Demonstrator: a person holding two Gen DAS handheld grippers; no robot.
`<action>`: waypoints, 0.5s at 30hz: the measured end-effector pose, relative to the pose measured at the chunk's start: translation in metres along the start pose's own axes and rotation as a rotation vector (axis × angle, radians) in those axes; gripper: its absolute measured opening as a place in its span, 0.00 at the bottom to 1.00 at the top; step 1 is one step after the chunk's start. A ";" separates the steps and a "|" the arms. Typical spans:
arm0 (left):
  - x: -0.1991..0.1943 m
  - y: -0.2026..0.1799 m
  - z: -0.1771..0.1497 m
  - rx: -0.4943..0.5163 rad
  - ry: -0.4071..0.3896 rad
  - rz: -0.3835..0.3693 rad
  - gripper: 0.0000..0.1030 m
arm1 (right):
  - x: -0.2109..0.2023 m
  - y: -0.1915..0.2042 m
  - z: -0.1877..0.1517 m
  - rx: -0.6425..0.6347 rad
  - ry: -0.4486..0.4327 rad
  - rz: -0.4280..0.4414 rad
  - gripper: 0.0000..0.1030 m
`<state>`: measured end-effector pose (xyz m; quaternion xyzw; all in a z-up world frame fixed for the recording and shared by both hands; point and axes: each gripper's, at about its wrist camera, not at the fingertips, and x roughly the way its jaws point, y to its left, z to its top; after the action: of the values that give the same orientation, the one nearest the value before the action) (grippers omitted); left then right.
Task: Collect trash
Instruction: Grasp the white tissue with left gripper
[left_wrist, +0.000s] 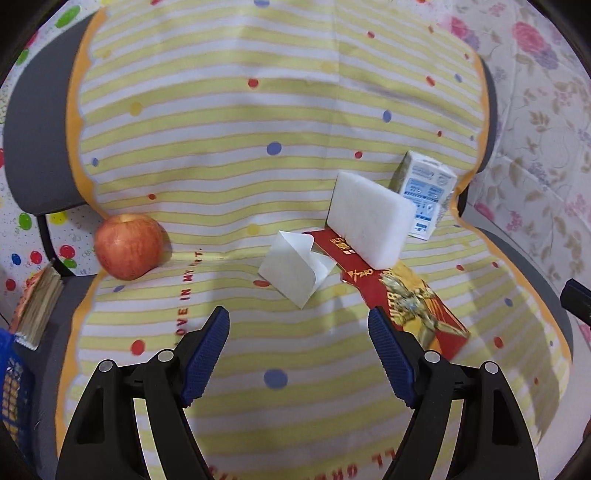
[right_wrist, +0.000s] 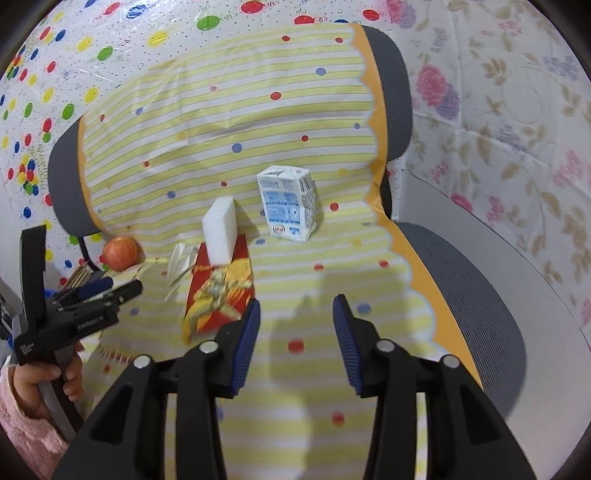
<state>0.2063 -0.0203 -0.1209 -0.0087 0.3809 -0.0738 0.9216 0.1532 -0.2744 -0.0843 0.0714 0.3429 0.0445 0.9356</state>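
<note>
Readable text: "LOVE IN MY" on the striped cloth (left_wrist: 229, 206); "ULT" and "ZERO" on the red wrapper (left_wrist: 406, 295). Print on the milk carton (right_wrist: 288, 203) was too small to read. Wrapper lay flat mid-cloth under a white foam block (left_wrist: 369, 221), crumpled paper (left_wrist: 295, 269) touching its left edge, apple (left_wrist: 129, 246) well to the left. Left gripper (left_wrist: 298, 321) angled down, jaws spread wide, empty. Right gripper (right_wrist: 296, 308) angled down, jaws partly spread, empty.
</note>
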 end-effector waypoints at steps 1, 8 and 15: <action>0.008 -0.001 0.005 -0.006 0.026 -0.001 0.74 | 0.007 -0.001 0.004 0.006 0.001 0.001 0.31; 0.051 -0.007 0.030 0.007 0.129 0.061 0.53 | 0.027 -0.006 0.017 0.011 0.012 0.014 0.30; 0.070 -0.011 0.034 0.058 0.203 0.113 0.24 | 0.026 -0.017 0.013 0.022 0.027 0.002 0.30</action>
<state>0.2776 -0.0429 -0.1447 0.0468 0.4697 -0.0330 0.8810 0.1824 -0.2891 -0.0936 0.0816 0.3557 0.0428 0.9301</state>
